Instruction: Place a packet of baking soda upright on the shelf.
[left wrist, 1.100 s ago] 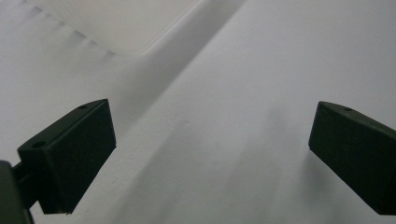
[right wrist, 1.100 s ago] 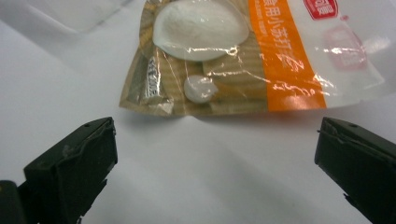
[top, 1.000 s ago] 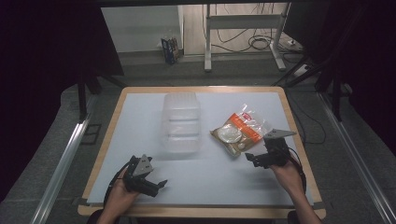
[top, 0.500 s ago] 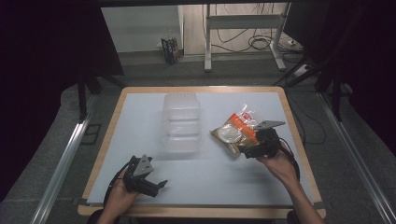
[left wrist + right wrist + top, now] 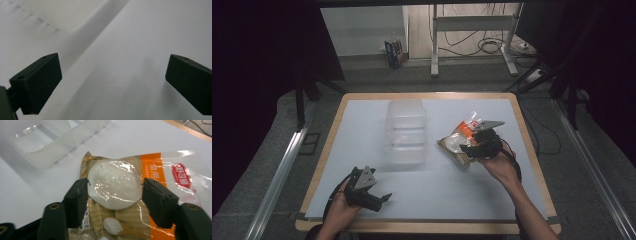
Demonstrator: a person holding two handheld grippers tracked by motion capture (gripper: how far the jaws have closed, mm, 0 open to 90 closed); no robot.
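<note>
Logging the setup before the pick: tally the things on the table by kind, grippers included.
Clear plastic tray: 1
Snack packet: 1
Grippers: 2, the left gripper and the right gripper
Total: 4

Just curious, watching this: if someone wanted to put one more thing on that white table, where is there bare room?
Bare patches: the white table left of the clear plastic compartment tray, and the near strip between the left gripper and right gripper. It is crowded where the right gripper straddles the orange-and-clear snack packet.
</note>
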